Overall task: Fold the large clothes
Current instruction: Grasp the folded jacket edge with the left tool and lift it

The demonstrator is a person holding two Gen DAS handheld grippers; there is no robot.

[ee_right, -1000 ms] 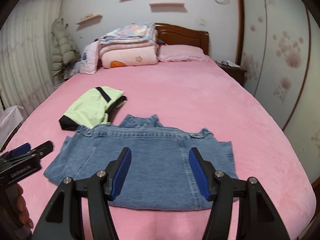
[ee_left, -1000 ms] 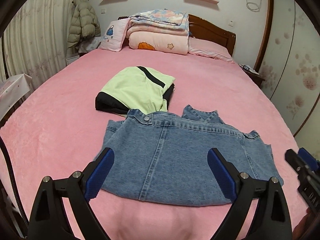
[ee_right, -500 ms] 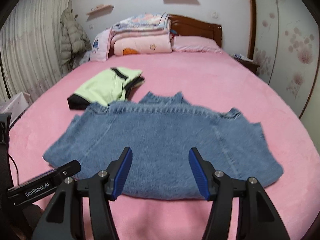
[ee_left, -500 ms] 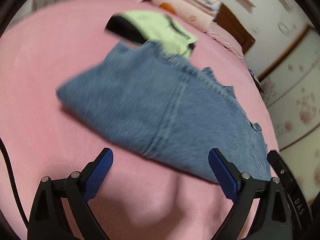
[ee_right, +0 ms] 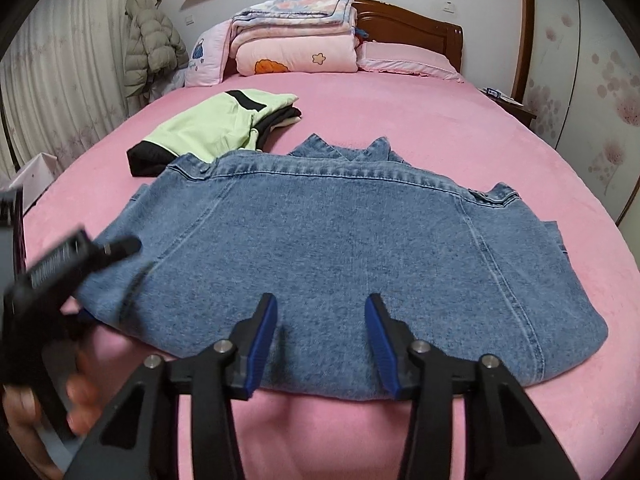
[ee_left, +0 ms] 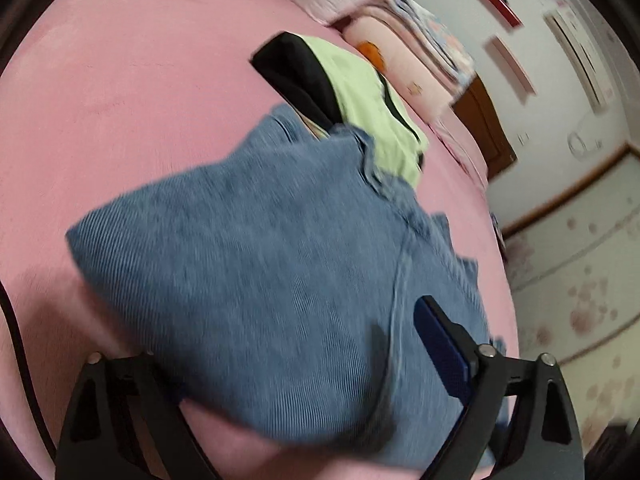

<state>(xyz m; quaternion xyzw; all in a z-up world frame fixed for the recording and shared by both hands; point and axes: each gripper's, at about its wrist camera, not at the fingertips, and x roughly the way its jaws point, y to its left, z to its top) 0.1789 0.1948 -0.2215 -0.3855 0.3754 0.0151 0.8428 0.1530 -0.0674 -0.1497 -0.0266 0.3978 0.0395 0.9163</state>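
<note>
A blue denim jacket (ee_right: 340, 248) lies folded on the pink bed, collar towards the headboard. In the blurred left wrist view the denim (ee_left: 256, 264) fills the middle. My left gripper (ee_left: 288, 380) is open and straddles the jacket's near left corner; the cloth hides its left fingertip, and its right finger (ee_left: 440, 344) lies over the denim. The same gripper (ee_right: 80, 256) shows at the jacket's left edge in the right wrist view. My right gripper (ee_right: 322, 344) is open, its fingertips just above the jacket's near hem.
A folded green and black garment (ee_right: 216, 128) lies beyond the jacket's far left corner, its edge under the denim. Folded quilts (ee_right: 296, 36) and pillows are stacked at the wooden headboard (ee_right: 416, 28). A puffer coat (ee_right: 150, 40) hangs by the curtain at left.
My left gripper has tilted and moved forward onto the jacket's left corner, so cloth now lies between its fingers. My right gripper has moved forward to the near hem. The jacket has not moved.
</note>
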